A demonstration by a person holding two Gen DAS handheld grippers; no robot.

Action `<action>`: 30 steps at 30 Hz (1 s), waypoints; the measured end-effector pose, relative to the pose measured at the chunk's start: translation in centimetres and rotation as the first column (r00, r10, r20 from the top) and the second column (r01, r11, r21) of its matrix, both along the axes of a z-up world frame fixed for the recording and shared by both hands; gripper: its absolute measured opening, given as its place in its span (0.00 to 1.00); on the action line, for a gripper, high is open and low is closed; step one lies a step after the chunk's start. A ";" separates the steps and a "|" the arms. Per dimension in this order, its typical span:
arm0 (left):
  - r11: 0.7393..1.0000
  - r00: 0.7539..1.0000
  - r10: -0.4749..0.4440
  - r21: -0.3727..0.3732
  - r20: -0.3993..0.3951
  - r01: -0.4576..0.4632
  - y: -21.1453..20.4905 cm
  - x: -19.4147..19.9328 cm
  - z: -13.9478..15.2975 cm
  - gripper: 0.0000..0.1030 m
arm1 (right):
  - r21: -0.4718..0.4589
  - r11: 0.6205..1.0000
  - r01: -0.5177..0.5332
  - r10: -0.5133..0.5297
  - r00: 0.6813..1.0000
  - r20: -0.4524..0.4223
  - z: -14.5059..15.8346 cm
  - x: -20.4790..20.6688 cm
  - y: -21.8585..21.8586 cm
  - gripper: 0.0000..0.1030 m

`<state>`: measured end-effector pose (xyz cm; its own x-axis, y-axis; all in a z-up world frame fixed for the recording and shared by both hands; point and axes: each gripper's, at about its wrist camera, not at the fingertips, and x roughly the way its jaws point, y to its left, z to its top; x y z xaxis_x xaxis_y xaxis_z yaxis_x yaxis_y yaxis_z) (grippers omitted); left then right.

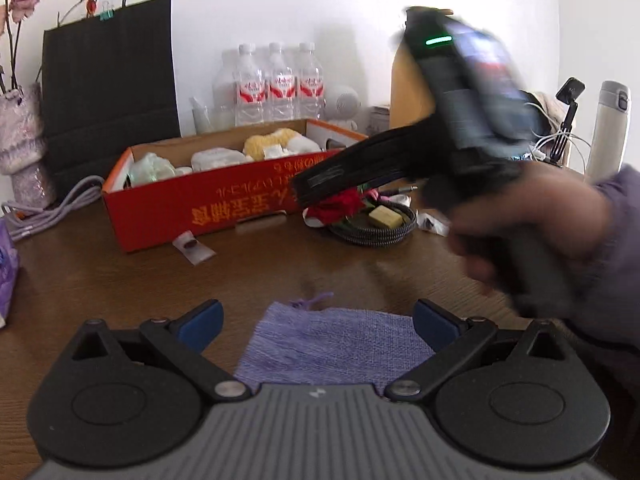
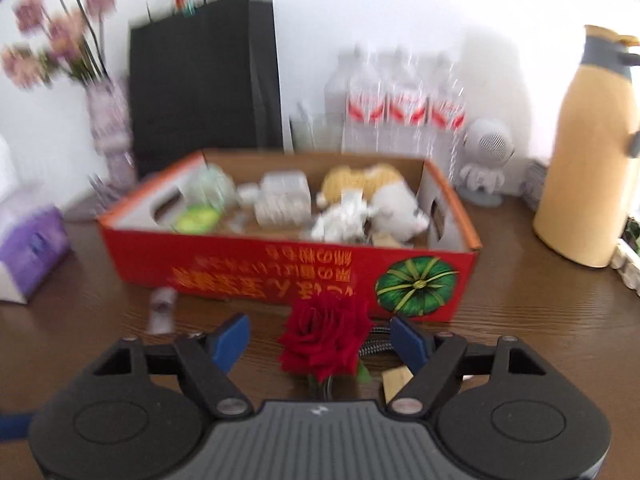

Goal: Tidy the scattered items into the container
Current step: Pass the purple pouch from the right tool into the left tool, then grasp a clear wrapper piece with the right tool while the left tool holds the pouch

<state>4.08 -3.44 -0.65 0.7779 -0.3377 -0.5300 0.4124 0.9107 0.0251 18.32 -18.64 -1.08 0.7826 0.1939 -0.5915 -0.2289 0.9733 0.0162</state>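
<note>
Broadly, we see a brown wooden table (image 2: 520, 312) carrying everything, and at twelve o'clock from both our tongs sits the red cardboard box (image 2: 248, 264), open at the top, with pale wrapped items, a yellow knitted thing and a green packet already inside. Behind it at eleven o'clock stands a black paper bag (image 2: 200, 76), with water bottles (image 2: 404, 108) at one o'clock and a tan thermos jug (image 2: 584, 160) at three o'clock.

In the left wrist view, our left gripper (image 1: 318, 322) has its blue pads (image 1: 200, 322) spread wide, and a lilac fabric pouch (image 1: 332, 346) lies flat on the table between them; neither pad appears to press on it. At two o'clock a hand (image 1: 536, 220) in a purple sleeve carries our right gripper (image 1: 308, 188), blurred and seen from the side.

In the right wrist view, our right gripper (image 2: 320, 344) also stands with its jaws well apart. A red rose (image 2: 326, 340) sits between the pads without touching either, just in front of the box's near wall. Under the rose we make out a braided cable coil (image 1: 372, 232) and a small tan block (image 1: 385, 216) lying inside it. A small clear sachet (image 1: 193, 246) lies at ten o'clock of the rose, close to the box front.
</note>
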 end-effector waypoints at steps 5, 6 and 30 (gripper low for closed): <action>0.998 0.998 0.064 0.002 0.014 -0.064 2.4 2.0 0.4 1.00 | -0.031 0.999 0.024 -0.023 1.000 0.012 -0.5 0.4 0.5 0.71; 0.996 0.996 0.094 0.010 0.006 -0.094 3.1 3.2 0.7 1.00 | -0.019 1.000 0.021 -0.021 1.000 0.022 -0.3 0.1 0.4 0.71; 0.998 0.993 0.027 -0.061 -0.112 -0.034 4.6 2.8 0.7 0.93 | 0.050 0.971 -0.234 0.236 0.971 -0.043 0.3 -1.2 4.9 0.11</action>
<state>6.92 1.14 0.00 0.7259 -0.3500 -0.5921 0.3816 0.9211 -0.0766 17.12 -13.73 -0.80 0.6831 0.3959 -0.6138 -0.4488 0.8905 0.0749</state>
